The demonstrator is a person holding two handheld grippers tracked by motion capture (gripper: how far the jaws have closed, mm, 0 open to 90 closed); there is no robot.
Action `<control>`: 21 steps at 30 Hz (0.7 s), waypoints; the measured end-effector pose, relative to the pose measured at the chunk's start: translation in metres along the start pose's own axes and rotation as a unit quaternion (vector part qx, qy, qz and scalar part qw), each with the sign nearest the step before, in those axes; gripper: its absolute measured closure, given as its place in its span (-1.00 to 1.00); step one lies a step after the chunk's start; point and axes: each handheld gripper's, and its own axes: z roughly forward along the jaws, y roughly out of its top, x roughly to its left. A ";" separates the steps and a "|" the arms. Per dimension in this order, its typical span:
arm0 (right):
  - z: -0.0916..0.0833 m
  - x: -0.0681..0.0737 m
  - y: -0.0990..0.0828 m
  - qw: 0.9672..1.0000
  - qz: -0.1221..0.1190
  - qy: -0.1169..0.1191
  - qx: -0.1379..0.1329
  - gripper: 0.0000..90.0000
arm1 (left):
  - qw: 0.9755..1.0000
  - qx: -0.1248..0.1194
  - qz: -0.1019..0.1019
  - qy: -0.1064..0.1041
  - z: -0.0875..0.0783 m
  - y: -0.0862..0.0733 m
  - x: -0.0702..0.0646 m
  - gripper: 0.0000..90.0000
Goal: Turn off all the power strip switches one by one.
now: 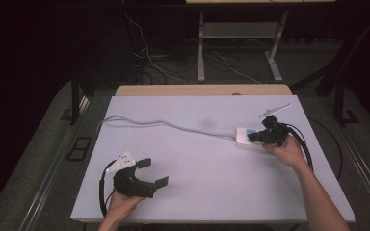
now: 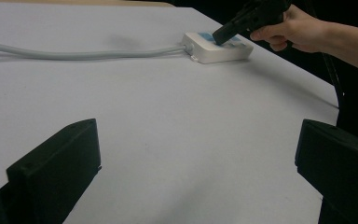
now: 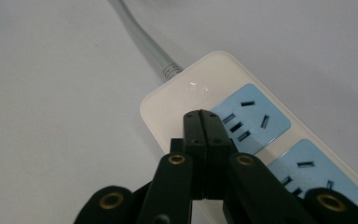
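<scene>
A white power strip (image 1: 246, 138) with blue socket faces (image 3: 251, 117) lies at the right of the table, its grey cable (image 1: 164, 124) running off to the left. My right gripper (image 3: 202, 115) is shut with nothing between its jaws, and its tip presses on the strip's top near the cable end (image 2: 220, 36). The left gripper (image 1: 155, 172) rests near the front left of the table, held by a hand, jaws wide open and empty. In the left gripper view its two black fingers (image 2: 56, 168) frame bare table.
The pale table top (image 1: 207, 168) has free room across its middle and front. Behind its wooden far edge (image 1: 202, 89) stand a metal frame and loose cables on the floor. Black gripper cables hang off the table's right side (image 1: 308, 154).
</scene>
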 end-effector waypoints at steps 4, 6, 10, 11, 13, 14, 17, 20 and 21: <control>0.000 -0.002 -0.002 1.000 0.011 0.008 -0.006 1.00 | 1.000 0.000 0.000 0.000 0.000 0.000 0.000 -1.00; 0.002 -0.003 -0.003 1.000 0.015 0.019 -0.012 1.00 | 1.000 0.000 0.000 0.001 -0.001 0.000 -0.001 -1.00; 0.003 0.000 -0.003 1.000 0.009 0.018 -0.015 1.00 | 1.000 -0.002 -0.001 0.002 -0.001 0.000 0.000 -1.00; 0.004 0.000 -0.002 1.000 0.009 0.015 -0.013 1.00 | 1.000 -0.002 -0.002 0.003 -0.002 -0.001 0.000 -1.00; 0.004 -0.001 -0.002 1.000 0.013 0.017 -0.014 1.00 | 1.000 -0.004 -0.002 0.003 -0.003 -0.001 -0.001 -1.00; 0.004 0.000 -0.002 1.000 0.011 0.015 -0.012 1.00 | 1.000 -0.005 -0.001 0.004 -0.004 -0.001 -0.001 -1.00; 0.004 -0.001 -0.004 1.000 0.011 0.018 -0.019 1.00 | 1.000 -0.009 -0.004 0.006 -0.006 -0.001 0.000 -1.00; 0.004 -0.003 -0.007 0.999 0.016 0.017 -0.028 1.00 | 1.000 -0.011 -0.007 0.008 -0.008 -0.002 0.001 -1.00; 0.004 -0.003 -0.007 0.999 0.016 0.017 -0.028 1.00 | 1.000 -0.012 -0.007 0.008 -0.009 -0.002 0.001 -1.00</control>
